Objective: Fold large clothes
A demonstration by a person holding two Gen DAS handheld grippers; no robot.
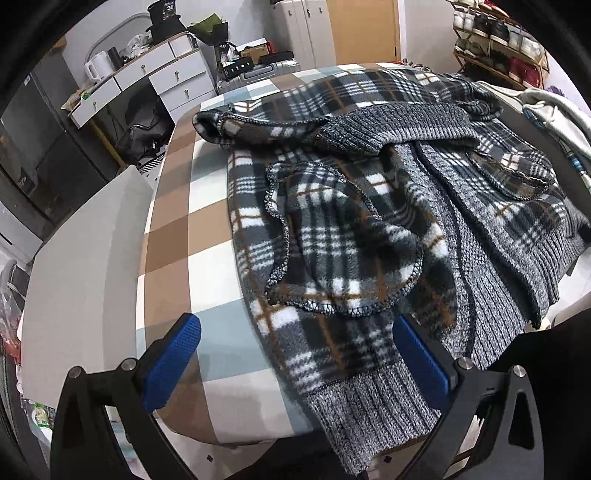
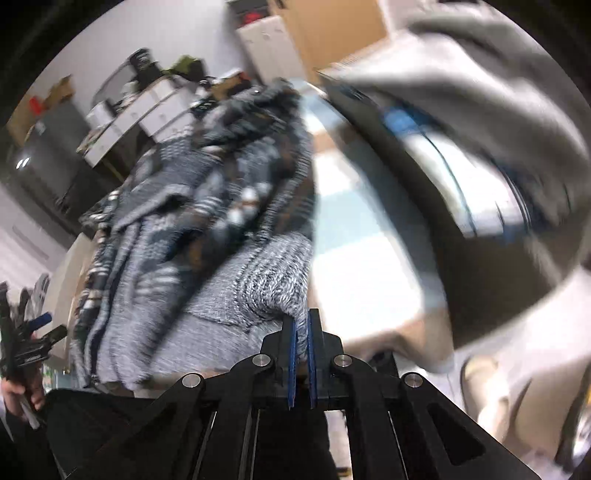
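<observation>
Cardigan (image 1: 369, 229), plaid fleece with grey ribbed knit trim, lying crumpled across a table covered by a checked cloth (image 1: 207, 266) in brown, white and pale blue; one plaid sleeve (image 1: 236, 127) stretches toward the far left side of the cloth, and a grey ribbed hem (image 1: 354, 406) hangs over the near edge. Left gripper (image 1: 295, 354): blue-padded jaws standing wide apart, hovering above the near edge, the left pad over bare cloth, the right pad over the plaid body beside the ribbed hem; nothing clamped, no contact visible. Right gripper (image 2: 301, 354): blue pads drawn together with a fold of grey knit edge (image 2: 269, 288) pinched between them, the rest of the garment trailing away to the upper left in that heavily blurred view. A hand (image 2: 22, 391) holding the other tool shows at the lower left of the right wrist view. Background items: white drawer unit (image 1: 147, 85) at the far left, white kettle (image 1: 96, 68) on top of it, shoe rack (image 1: 498, 40) at the far right, wooden door (image 1: 362, 29) behind the table.
</observation>
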